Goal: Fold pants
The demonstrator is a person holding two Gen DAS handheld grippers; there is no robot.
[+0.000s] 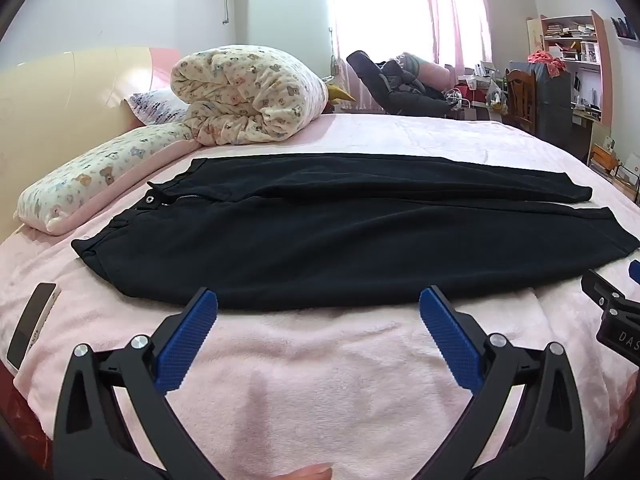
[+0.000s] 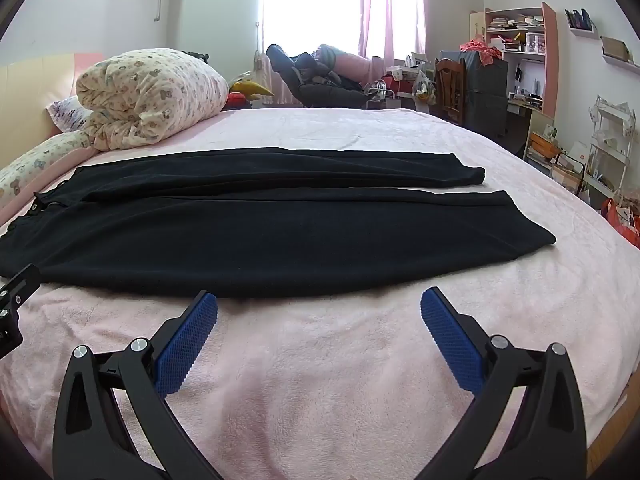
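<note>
Left wrist view: left gripper (image 1: 318, 300) was spread wide, just short of the pants' near edge
Right gripper (image 2: 319, 300): likewise released, holding nothing
Pants (image 1: 340, 236): lay flat on the pink blanket (image 1: 320, 380), beside the rolled quilt (image 1: 248, 96)

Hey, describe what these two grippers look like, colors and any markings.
Both the left gripper and right gripper have black angular arms with triangular cutouts, silver round pivot bolts, and blue textured pads on the fingers. White letters "DAS" show on the right gripper's body. No cables visible.
</note>
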